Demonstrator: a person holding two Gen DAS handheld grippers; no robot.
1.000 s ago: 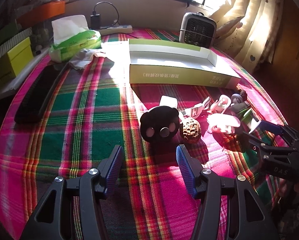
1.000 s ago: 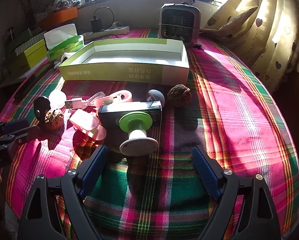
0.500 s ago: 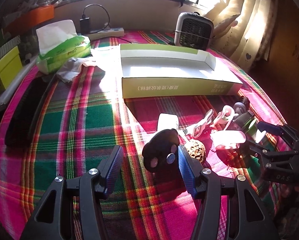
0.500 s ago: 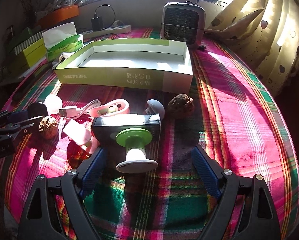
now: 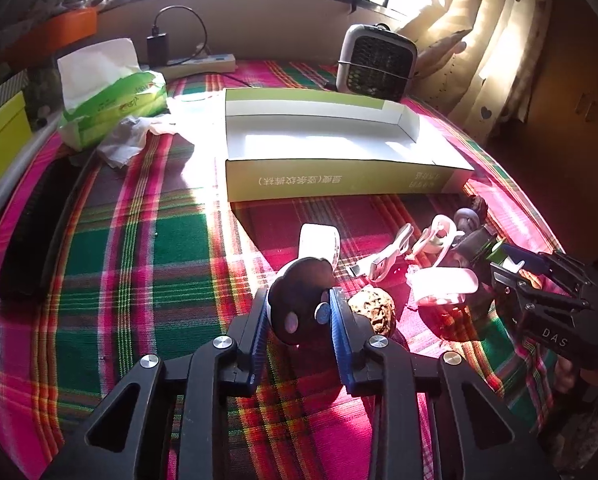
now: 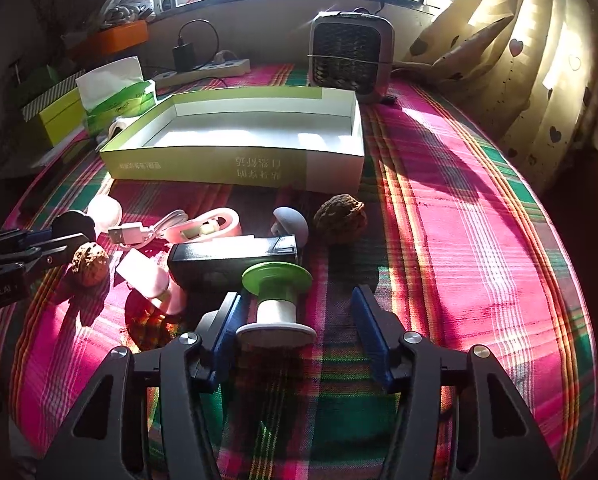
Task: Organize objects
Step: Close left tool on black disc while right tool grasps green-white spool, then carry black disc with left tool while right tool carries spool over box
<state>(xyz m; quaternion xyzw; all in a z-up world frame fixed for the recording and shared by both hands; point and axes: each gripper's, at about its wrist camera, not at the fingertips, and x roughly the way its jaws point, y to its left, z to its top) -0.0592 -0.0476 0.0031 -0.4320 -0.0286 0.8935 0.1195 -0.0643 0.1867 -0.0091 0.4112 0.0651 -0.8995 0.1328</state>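
Note:
My left gripper (image 5: pixel 299 296) is closing, and its blue pads press both sides of a black cloud-shaped object (image 5: pixel 303 300) on the plaid cloth. A walnut (image 5: pixel 373 312) lies just to its right. My right gripper (image 6: pixel 295 300) is closing around a white spool with a green top (image 6: pixel 277 304). The left pad touches the spool's white base; the right pad stands clear of it. Behind the spool lies a black box-shaped device (image 6: pixel 231 260). An open green-and-white cardboard tray (image 6: pixel 235 168) sits farther back with nothing in it.
A white USB cable (image 6: pixel 139 234), pink pieces (image 6: pixel 145 276), a grey cap (image 6: pixel 291 222) and a second walnut (image 6: pixel 341 218) lie before the tray. A small heater (image 6: pixel 349 60), a tissue pack (image 5: pixel 111 96) and a power strip (image 5: pixel 203 64) stand at the back. A long black object (image 5: pixel 31 232) lies at the left.
Both grippers' jaws have narrowed. The left gripper slid forward until the black object sat between its pads, then closed on it. The right gripper's left pad reached the spool's base.

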